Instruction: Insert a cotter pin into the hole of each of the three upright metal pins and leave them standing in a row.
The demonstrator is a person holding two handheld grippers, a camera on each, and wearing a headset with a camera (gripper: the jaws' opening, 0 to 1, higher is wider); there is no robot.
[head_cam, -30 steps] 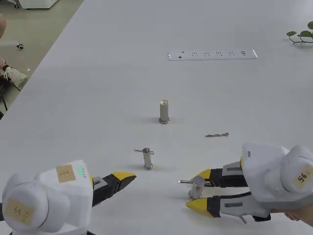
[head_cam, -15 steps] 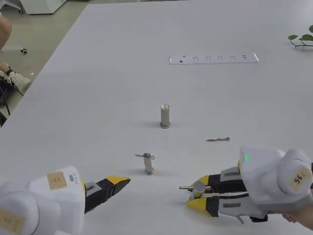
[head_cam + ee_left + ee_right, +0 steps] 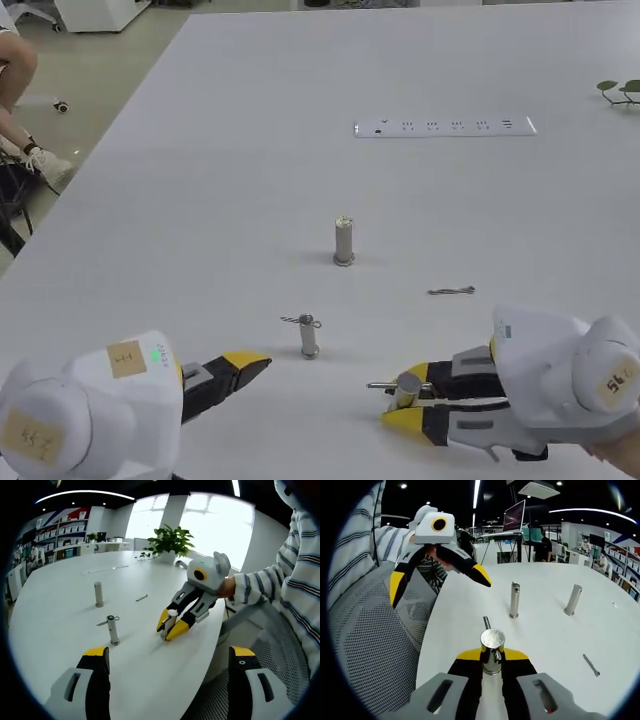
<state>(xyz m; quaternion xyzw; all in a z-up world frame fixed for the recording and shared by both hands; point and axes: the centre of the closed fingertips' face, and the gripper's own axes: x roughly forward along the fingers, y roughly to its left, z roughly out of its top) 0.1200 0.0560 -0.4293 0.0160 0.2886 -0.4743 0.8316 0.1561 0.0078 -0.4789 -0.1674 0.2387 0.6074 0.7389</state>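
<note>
Three upright metal pins stand on the white table (image 3: 200, 200). The far pin (image 3: 344, 241) (image 3: 573, 600) (image 3: 98, 594) has an empty hole. A cotter pin (image 3: 297, 321) sits through the middle pin (image 3: 309, 338) (image 3: 514, 600) (image 3: 113, 630). My right gripper (image 3: 402, 395) (image 3: 492, 656) is shut on the near pin (image 3: 406, 384) (image 3: 492, 650) (image 3: 170, 624), which has a cotter pin (image 3: 380, 384) (image 3: 486, 622) sticking out of it. A loose cotter pin (image 3: 450, 291) (image 3: 591, 665) (image 3: 141, 598) lies to the right. My left gripper (image 3: 240, 368) (image 3: 169, 654) hangs open at the near left, holding nothing.
A white power strip (image 3: 445, 127) lies farther back on the table. A potted plant (image 3: 167, 542) stands at the far right, its leaves (image 3: 620, 90) reaching in. A mesh chair (image 3: 375, 650) sits off the table's near edge. A person's leg (image 3: 20, 70) is at the far left.
The right gripper's jaws have narrowed from standing around the near pin to gripping it. The left gripper has hardly moved. The head camera has shifted a little.
</note>
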